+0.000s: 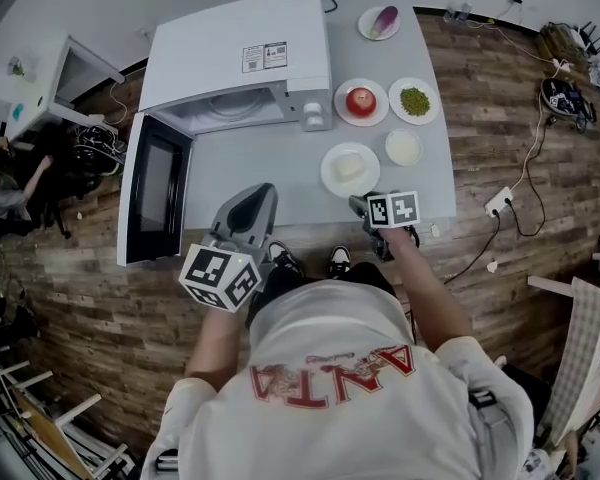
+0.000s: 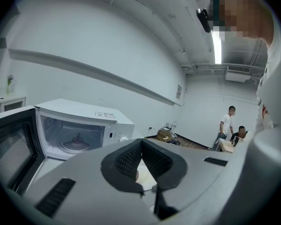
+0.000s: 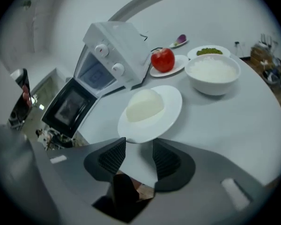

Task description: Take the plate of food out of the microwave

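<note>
The white microwave (image 1: 240, 58) stands at the table's back left with its door (image 1: 155, 188) swung wide open; in the left gripper view its cavity (image 2: 75, 137) holds only the glass turntable. A white plate (image 1: 350, 169) with a pale mound of food rests on the grey table to the microwave's right. My right gripper (image 1: 361, 206) sits just behind the plate's near rim (image 3: 152, 114), open (image 3: 139, 153), with the pads on either side of the rim and not pressing it. My left gripper (image 1: 255, 203) hovers by the table's front edge, its pads (image 2: 140, 146) meeting, holding nothing.
Behind the plate are a bowl of rice (image 1: 403, 147), a plate with a red apple (image 1: 361, 101), a plate of green peas (image 1: 414, 100) and a plate with an eggplant (image 1: 380, 22). A power strip (image 1: 500, 203) and cables lie on the wooden floor at right.
</note>
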Demonstrator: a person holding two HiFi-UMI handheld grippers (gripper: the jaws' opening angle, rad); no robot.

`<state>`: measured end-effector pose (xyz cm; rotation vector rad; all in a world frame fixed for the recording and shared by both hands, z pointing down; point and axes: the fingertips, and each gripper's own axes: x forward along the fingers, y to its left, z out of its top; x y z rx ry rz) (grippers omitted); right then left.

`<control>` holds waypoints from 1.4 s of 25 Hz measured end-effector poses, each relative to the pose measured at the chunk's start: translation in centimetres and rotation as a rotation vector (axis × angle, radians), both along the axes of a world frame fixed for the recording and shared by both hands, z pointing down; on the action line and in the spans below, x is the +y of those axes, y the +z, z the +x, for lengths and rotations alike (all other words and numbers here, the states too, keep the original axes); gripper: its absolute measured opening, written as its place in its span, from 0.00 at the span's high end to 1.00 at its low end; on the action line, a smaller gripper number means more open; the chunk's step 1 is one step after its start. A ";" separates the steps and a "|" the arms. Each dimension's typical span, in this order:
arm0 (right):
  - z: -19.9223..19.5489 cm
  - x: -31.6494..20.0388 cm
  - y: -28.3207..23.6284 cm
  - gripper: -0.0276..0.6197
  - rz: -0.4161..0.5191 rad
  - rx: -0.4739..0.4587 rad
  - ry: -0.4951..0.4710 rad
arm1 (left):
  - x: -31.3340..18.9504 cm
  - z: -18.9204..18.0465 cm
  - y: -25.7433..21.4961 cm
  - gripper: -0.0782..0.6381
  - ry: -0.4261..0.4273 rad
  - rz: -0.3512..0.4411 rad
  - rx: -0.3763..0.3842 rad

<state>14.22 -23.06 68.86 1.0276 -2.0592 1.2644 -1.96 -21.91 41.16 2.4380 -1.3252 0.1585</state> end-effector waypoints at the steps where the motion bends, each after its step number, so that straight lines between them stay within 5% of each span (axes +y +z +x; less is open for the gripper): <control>1: -0.1 0.2 0.2 0.71 0.007 0.040 -0.046 | 0.1 -0.1 0.0 0.88 -0.002 -0.001 0.003; 6: 0.2 1.3 1.4 0.71 0.020 0.174 -0.162 | 1.0 -0.3 -0.1 0.88 0.004 -0.017 0.036; 10: 0.5 1.7 1.2 0.72 0.009 0.166 -0.161 | 1.4 -0.5 0.0 0.88 -0.005 -0.021 0.046; 13: 0.9 1.2 -0.6 0.95 0.055 0.113 -0.121 | 1.6 -0.3 -0.4 0.88 -0.009 -0.008 0.058; 19: -0.4 -0.8 -8.7 0.95 0.240 -0.099 -0.099 | 1.8 0.2 -1.8 0.88 -0.004 0.049 0.065; 26: -4.0 -1.5 -22.4 0.95 0.568 -0.240 -0.206 | 2.0 -1.4 -4.4 0.88 -0.065 0.135 0.036; 31: -3.5 -1.2 -34.3 0.95 0.819 -0.389 -0.114 | 2.7 -2.7 -7.9 0.88 -0.109 0.209 0.081; 35: -2.6 -0.8 -38.1 0.95 0.940 -0.384 -0.085 | 2.7 -3.5 -9.0 0.88 -0.136 0.239 0.073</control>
